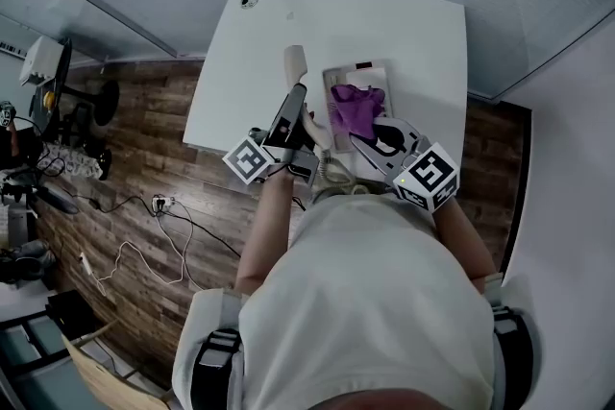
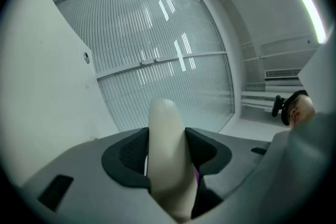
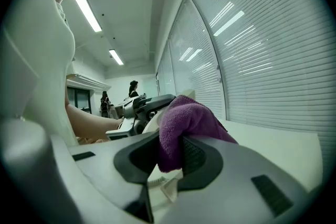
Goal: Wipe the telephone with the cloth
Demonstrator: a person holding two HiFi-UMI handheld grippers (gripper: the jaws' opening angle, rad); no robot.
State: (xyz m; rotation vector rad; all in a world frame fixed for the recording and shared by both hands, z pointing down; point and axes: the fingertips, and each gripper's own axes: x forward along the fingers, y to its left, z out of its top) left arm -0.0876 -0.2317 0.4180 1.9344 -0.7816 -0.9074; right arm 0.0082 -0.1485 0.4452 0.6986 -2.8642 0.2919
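The cream handset [image 1: 295, 62] of the telephone is lifted off its base [image 1: 369, 72] and points toward the far side of the white table [image 1: 413, 24]. My left gripper [image 1: 296, 93] is shut on the handset [image 2: 167, 134], whose rounded end sticks out past the dark pads [image 2: 128, 157]. A purple cloth [image 1: 354, 107] lies bunched over the base's near part. My right gripper [image 1: 360, 132] is shut on the cloth [image 3: 184, 118], just right of the handset. A coiled cord [image 1: 336, 172] hangs at the table's near edge.
A small round fitting [image 1: 249, 1] sits at the table's far left corner. Glass walls with blinds [image 2: 157, 60] stand behind the table. Cables and a power strip [image 1: 159, 204] lie on the wooden floor at left, beside chairs and equipment.
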